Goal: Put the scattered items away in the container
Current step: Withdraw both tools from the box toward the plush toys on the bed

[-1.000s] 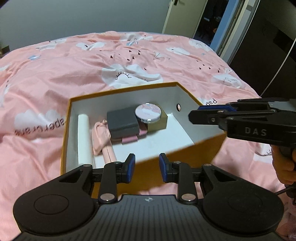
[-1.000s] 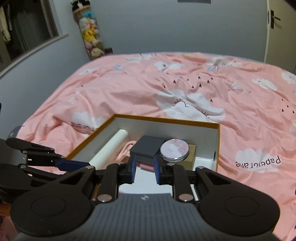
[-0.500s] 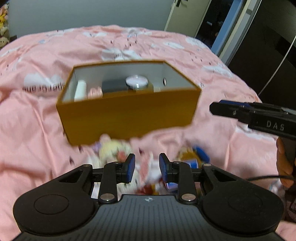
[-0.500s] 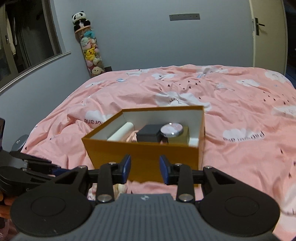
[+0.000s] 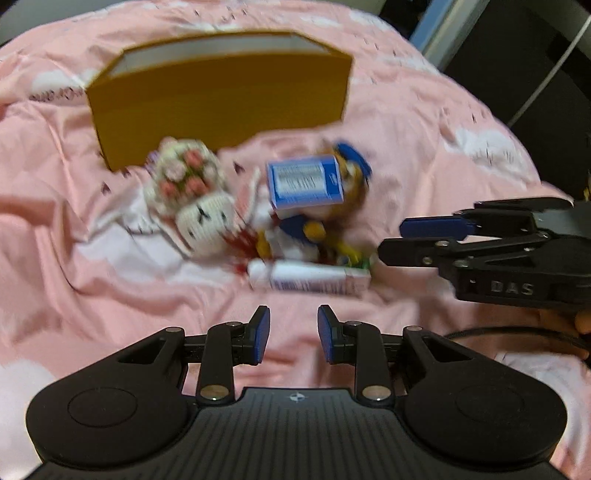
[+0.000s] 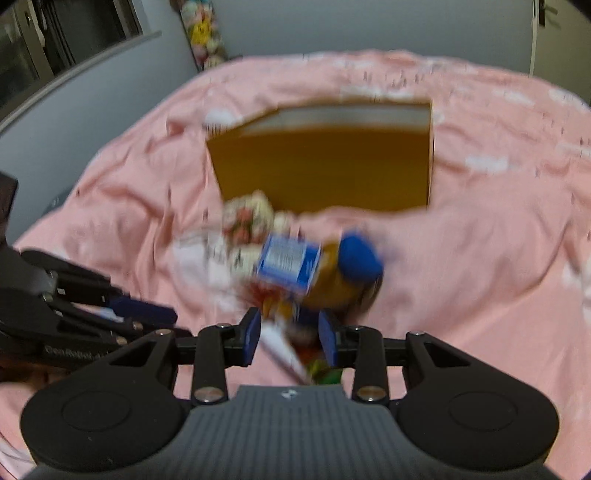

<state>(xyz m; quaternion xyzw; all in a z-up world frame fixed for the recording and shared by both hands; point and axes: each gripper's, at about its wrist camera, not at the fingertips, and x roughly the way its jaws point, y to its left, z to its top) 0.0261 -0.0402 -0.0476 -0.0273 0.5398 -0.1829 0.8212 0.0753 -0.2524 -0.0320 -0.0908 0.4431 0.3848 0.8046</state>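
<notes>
Pink bedspread (image 5: 74, 229) with white cloud prints fills both views, grey walls and a dark window (image 6: 74, 40) behind, a column of plush toys (image 6: 203, 33) in the far corner. The landmark is the orange cardboard box (image 5: 221, 99), open-topped with a white inside, sitting on the bed. Just in front of the box lies the scattered pile, all blurred: a white crocheted bunny (image 5: 203, 218) with a pink bouquet, a blue-and-white carton (image 5: 304, 181) lying on a brown plush in a blue cap (image 5: 354, 162), and nearest the cameras a white tube (image 5: 306, 277). The left gripper (image 5: 291, 332) hangs on the near side of the pile from the box, fingers spread, nothing between them. The right gripper (image 6: 290, 338) has just widened its jaws; they stand apart over the tube's end (image 6: 284, 350), though contact can't be told.
</notes>
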